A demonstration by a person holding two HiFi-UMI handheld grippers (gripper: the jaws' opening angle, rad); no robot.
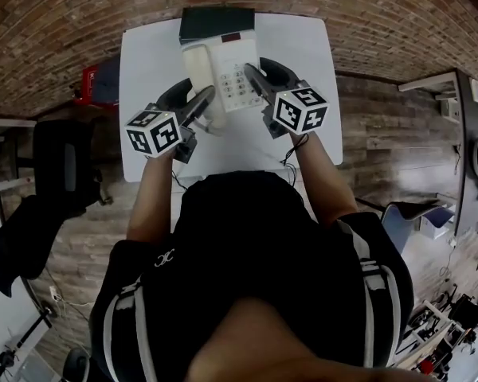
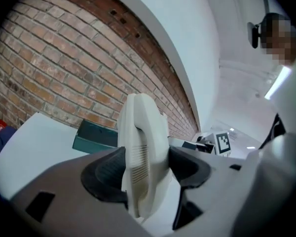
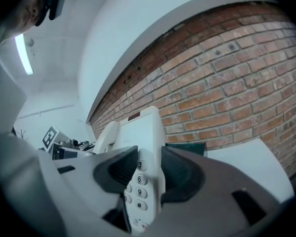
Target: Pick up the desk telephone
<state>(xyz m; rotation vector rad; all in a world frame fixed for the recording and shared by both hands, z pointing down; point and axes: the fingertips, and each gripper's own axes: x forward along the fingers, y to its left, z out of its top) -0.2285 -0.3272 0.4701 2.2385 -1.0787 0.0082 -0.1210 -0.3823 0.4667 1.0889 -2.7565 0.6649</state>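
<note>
A cream desk telephone (image 1: 227, 70) hangs in the air above the white table (image 1: 147, 50), gripped from both sides. My left gripper (image 1: 201, 103) is shut on its handset side; in the left gripper view the ribbed handset (image 2: 142, 147) stands upright between the dark pads of the left gripper (image 2: 145, 174). My right gripper (image 1: 255, 79) is shut on the keypad side. In the right gripper view the telephone (image 3: 140, 142) shows its number keys squeezed between the jaws of the right gripper (image 3: 147, 177). The marker cubes face the head camera.
A dark green box (image 1: 217, 22) lies at the table's far edge, against the brick wall, also visible as the green box (image 2: 94, 135) and the green box (image 3: 190, 147). A black chair (image 1: 60, 165) and a red object (image 1: 88, 82) stand left of the table.
</note>
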